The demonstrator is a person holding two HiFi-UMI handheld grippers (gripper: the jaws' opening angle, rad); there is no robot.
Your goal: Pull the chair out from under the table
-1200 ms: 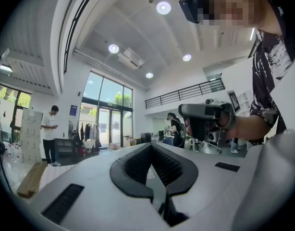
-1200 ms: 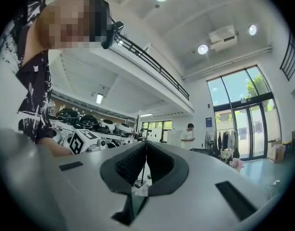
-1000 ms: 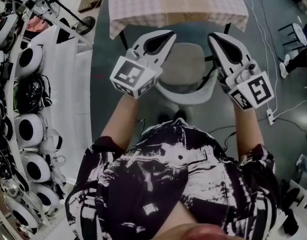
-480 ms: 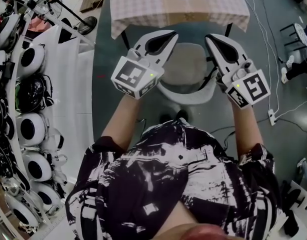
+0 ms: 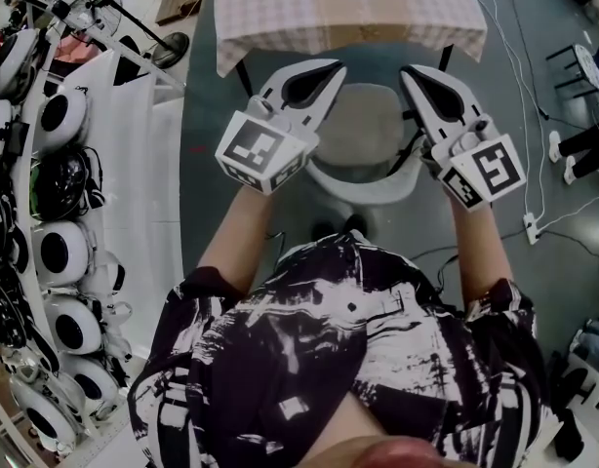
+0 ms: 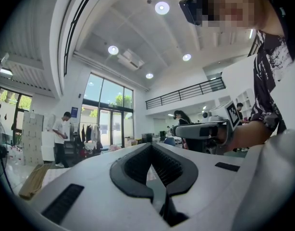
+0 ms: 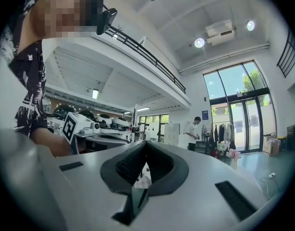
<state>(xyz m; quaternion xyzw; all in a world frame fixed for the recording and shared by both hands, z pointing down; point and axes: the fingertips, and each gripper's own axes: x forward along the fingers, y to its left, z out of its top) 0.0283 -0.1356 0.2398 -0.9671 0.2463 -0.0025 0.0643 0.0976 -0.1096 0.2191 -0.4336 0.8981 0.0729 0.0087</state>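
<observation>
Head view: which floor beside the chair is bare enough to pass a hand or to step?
Bare floor runs between the chair and the rack of helmets on the left. On the right, a free patch lies between the chair and the power strip with its cables. It is crowded under the table.

Head view steeply down over chair (image 5: 363, 130); both gripper views level, facing outward, sharing glazed entrance (image 6: 102, 114).

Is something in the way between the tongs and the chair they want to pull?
Nothing visible is. The left tongs and right tongs are shut and empty, hanging close by the chair, which sits partly under the table. Behind the chair, only the person holding the tongs stands.
</observation>
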